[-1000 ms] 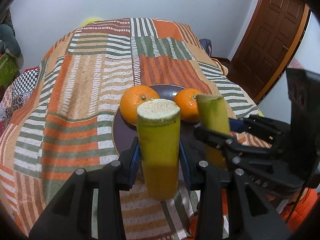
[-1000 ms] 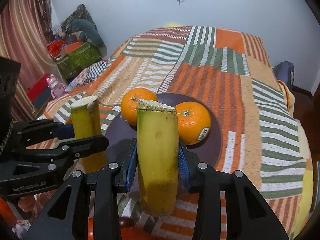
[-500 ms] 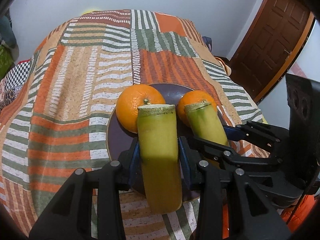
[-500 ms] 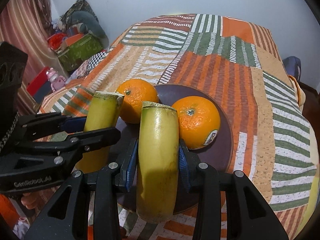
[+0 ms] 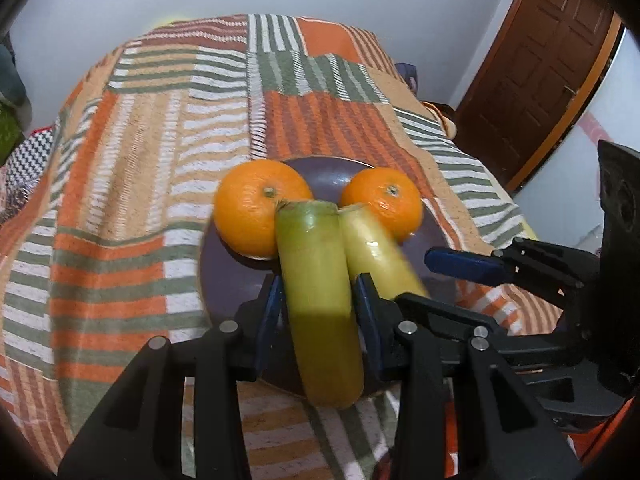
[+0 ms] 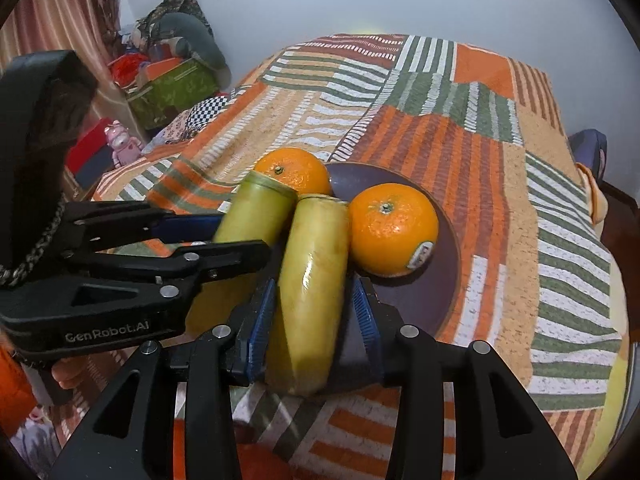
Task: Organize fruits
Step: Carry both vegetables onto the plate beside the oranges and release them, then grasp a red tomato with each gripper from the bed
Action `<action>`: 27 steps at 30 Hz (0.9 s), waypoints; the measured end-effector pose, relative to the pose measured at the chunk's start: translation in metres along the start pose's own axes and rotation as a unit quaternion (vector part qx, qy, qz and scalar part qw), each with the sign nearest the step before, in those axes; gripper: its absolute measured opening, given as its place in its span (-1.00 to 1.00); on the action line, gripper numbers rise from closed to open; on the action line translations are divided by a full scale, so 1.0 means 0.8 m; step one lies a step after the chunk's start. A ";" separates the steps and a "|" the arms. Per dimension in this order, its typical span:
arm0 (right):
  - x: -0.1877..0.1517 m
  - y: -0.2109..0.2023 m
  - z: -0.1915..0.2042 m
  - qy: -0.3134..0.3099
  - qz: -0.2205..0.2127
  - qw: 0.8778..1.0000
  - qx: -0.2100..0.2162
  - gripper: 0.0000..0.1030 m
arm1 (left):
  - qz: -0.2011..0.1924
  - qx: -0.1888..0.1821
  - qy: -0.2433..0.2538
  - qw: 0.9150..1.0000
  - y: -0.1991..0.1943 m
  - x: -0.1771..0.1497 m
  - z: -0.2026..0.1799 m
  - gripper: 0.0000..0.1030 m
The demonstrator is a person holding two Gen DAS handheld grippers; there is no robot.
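A: Left wrist view: the left claw (image 5: 318,304) is clenched on a banana piece (image 5: 320,300), its cut top just beside the left orange (image 5: 258,206) on the dark plate (image 5: 228,264).

B: And the right claw (image 5: 444,280) reaches in from the right around a second banana piece (image 5: 374,252), below the other orange (image 5: 384,200). The plate sits on the striped bedspread (image 5: 140,200).

A: Right wrist view: the right claw (image 6: 314,312) has that second banana piece (image 6: 314,280) between its blue pads (image 6: 366,312), with a gap on the right side. The grip looks released.

B: The left claw (image 6: 236,236) comes in from the left, gripping its banana piece (image 6: 256,212). Both oranges (image 6: 390,228) sit on the plate (image 6: 432,292).
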State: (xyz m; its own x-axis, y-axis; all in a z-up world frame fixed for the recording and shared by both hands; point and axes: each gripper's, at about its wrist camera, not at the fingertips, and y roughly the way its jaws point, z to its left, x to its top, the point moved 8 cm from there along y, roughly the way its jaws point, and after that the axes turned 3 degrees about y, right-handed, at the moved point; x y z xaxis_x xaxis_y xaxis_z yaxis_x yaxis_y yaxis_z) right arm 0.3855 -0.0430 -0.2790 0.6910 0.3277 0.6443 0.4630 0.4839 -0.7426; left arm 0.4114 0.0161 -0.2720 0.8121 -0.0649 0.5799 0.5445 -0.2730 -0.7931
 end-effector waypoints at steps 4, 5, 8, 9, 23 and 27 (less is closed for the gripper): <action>-0.004 -0.009 -0.002 -0.005 -0.003 1.000 -0.009 -0.27 | 0.003 0.017 0.015 1.000 0.000 -0.003 -0.006 -0.23; -0.004 -0.011 -0.003 -0.004 -0.004 1.000 -0.010 -0.27 | 0.004 0.017 0.014 1.000 -0.001 -0.005 -0.006 -0.20; -0.006 -0.020 -0.005 0.006 -0.010 1.000 -0.010 -0.27 | 0.000 0.020 0.006 1.000 -0.011 -0.008 -0.005 -0.17; -0.007 -0.023 -0.005 0.009 -0.012 1.000 -0.010 -0.27 | -0.002 0.021 0.004 1.000 -0.015 -0.010 -0.004 -0.16; -0.036 -0.100 0.011 0.023 -0.050 0.998 -0.014 -0.27 | -0.027 0.042 0.019 0.999 -0.099 -0.060 -0.029 -0.05; -0.053 -0.122 0.016 0.023 -0.056 0.998 -0.022 -0.26 | -0.018 0.038 0.023 0.999 -0.107 -0.086 -0.046 0.09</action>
State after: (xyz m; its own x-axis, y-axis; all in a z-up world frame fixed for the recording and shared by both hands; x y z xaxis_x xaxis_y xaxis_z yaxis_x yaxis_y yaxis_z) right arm 0.3039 -0.0942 -0.2316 0.6582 0.2352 0.7152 0.5614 0.4797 -0.6743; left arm 0.3012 0.0088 -0.2371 0.7819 -0.0999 0.6153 0.5897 -0.2015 -0.7821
